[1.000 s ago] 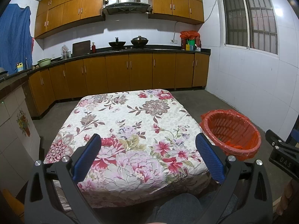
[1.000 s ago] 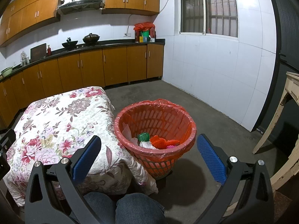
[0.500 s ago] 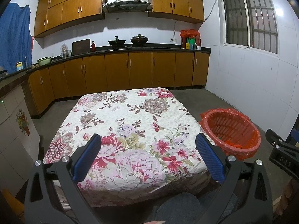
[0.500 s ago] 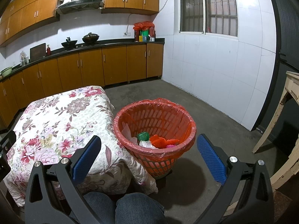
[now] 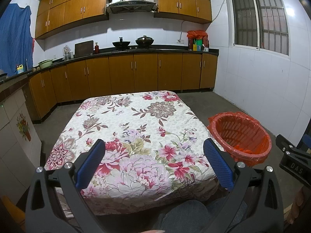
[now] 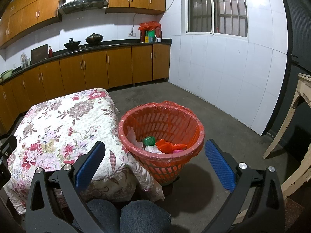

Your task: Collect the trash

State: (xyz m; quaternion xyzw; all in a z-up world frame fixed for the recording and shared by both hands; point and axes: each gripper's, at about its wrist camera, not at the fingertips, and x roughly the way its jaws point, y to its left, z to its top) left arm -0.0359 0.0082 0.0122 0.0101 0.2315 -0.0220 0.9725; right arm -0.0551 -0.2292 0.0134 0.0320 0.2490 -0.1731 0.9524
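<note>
An orange slatted bin [image 6: 161, 134] lined with a red bag stands on the floor right of the table; it also shows in the left wrist view [image 5: 241, 137]. Inside lie crumpled trash pieces: a green one [image 6: 148, 140], orange ones [image 6: 167, 147] and white ones [image 6: 153, 149]. My left gripper [image 5: 154, 162] is open and empty above the near part of the floral tablecloth [image 5: 132, 128]. My right gripper [image 6: 154, 162] is open and empty, held near the bin's front. No trash shows on the tablecloth.
Wooden kitchen cabinets [image 5: 124, 73] with a counter line the far wall and left side. A white tiled wall [image 6: 223, 73] stands right of the bin. A worn pale wooden table leg [image 6: 287, 116] is at the far right. My knees [image 6: 124, 215] show below.
Both grippers have stayed open and almost still; the views shift only slightly.
</note>
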